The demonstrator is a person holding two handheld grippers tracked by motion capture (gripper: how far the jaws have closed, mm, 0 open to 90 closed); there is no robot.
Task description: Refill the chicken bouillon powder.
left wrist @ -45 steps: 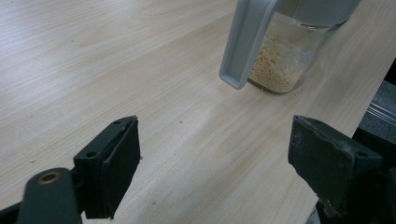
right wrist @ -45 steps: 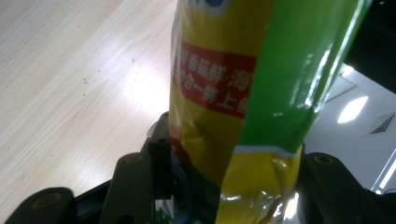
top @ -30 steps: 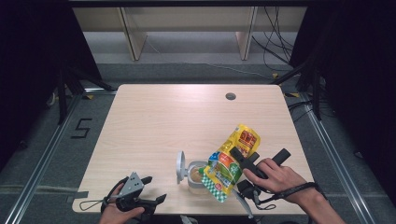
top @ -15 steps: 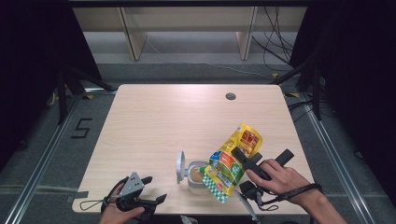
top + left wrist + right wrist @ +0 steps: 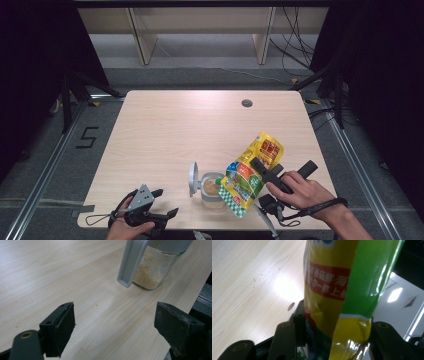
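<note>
Pale wood surface (image 5: 165, 130) fills my view, with dark floor around it and a small round hole near the far edge. My right hand (image 5: 300, 192) comes in from the near right, forearm angled inward, its right gripper (image 5: 257, 165) clamped on a yellow-green pouch (image 5: 250, 172) tilted over the clear jar (image 5: 212, 189) near the front edge. My left hand (image 5: 132, 222) rests low at the near left corner, left gripper (image 5: 167, 202) jaws wide apart, holding nothing. Beige granules sit in the jar, its grey lid (image 5: 193, 178) flipped up.
</note>
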